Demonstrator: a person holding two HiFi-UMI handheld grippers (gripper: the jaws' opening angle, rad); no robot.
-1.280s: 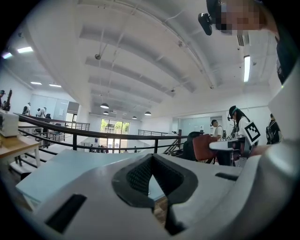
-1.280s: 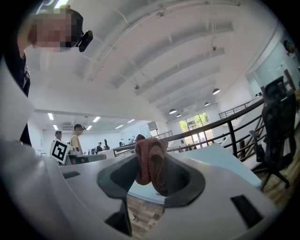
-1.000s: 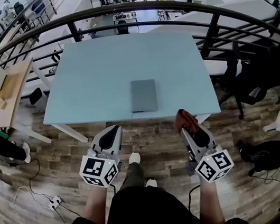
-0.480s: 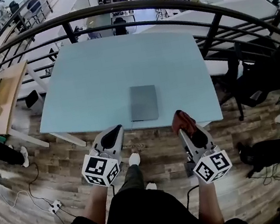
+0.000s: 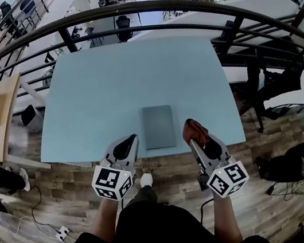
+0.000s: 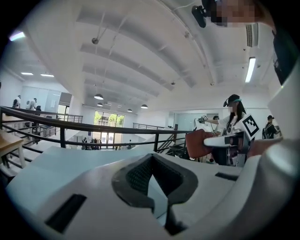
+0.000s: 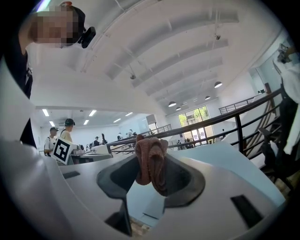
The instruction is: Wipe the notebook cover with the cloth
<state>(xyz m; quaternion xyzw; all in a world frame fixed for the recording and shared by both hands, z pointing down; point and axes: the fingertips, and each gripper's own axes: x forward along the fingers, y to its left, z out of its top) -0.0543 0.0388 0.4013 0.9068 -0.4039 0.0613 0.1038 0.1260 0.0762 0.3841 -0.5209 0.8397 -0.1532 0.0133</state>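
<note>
Grey rectangular notebook (image 5: 158, 126) lies near pale-blue surface's (image 5: 100, 92) front edge. Right hand-held gripper (image 5: 196, 136) grasps crumpled reddish-brown cloth (image 7: 150, 161); left hand-held gripper (image 5: 127, 146) clenched, empty.

1. The table (image 5: 100, 92) is bare except for the grey notebook (image 5: 158, 126), which lies flat near the middle of its front edge.
2. Open tabletop lies left, right and beyond the notebook.
3. A black railing (image 5: 121, 11) runs past the far edge, well apart from the notebook.
4. The near side opens onto wooden floor (image 5: 64, 186).
</note>
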